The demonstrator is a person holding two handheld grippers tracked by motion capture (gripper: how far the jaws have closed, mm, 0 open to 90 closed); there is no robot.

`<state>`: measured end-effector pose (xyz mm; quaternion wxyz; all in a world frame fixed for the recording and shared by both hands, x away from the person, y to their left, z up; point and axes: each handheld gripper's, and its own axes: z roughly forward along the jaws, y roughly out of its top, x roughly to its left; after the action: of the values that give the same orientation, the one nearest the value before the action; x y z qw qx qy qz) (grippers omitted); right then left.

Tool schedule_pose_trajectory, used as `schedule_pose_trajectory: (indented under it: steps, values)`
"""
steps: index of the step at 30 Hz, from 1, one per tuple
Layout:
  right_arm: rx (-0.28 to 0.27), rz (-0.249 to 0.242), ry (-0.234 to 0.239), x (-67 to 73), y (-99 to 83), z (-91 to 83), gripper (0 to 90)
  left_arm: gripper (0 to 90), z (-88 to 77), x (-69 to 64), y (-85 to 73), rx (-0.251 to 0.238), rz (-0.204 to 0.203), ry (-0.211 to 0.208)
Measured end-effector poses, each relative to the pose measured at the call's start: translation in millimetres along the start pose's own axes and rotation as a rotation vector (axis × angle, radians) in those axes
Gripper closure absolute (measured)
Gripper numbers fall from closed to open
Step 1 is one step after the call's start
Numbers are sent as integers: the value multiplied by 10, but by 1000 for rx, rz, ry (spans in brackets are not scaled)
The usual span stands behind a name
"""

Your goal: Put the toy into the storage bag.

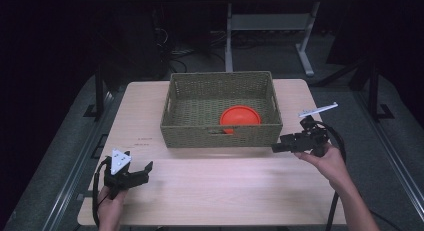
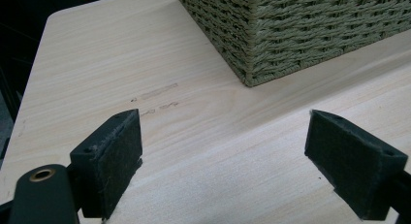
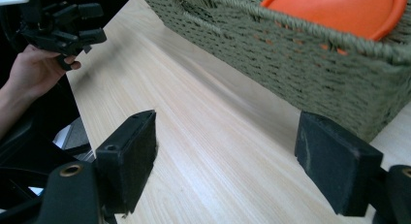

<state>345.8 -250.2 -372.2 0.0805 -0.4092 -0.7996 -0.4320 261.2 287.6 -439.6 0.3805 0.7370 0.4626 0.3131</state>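
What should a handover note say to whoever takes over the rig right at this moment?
Left gripper: open, holding nothing, over the table's near left part.
Right gripper: open, holding nothing, just off the woven basket's near right corner, jaws pointing along its front wall.
Orange dish: inside the basket, by the front wall, right of centre.
Done: the dish is in the basket; neither gripper holds anything.
Left: nothing else lies on the table to move; I would check the plan before acting.

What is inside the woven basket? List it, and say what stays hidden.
Inside the woven basket lies one orange plate, near its front wall towards the right. That wall covers the plate's near edge and whatever lies under it; the rest of the basket floor looks bare.
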Motion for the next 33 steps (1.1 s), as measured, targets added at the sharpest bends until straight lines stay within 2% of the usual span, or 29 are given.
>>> schedule_pose_trajectory:
  steps: [6,12,16,21,28,33]
  values:
    - [3,4,3,-17,-121,14,220,128,0,-11,1,-3,6,-4]
    - [2,36,8,-73,-272,31,215,128,2,-11,2,0,6,-3]
    - [-1,33,6,-106,-330,36,212,128,11,-19,-2,1,6,-5]
    - [4,64,6,-168,-444,50,209,129,12,-19,-2,-1,5,-5]
    - [8,82,6,-216,-591,84,207,128,14,-6,-6,1,-4,-1]
    - [16,95,8,-231,-688,107,206,128,9,-18,-5,-1,7,-6]
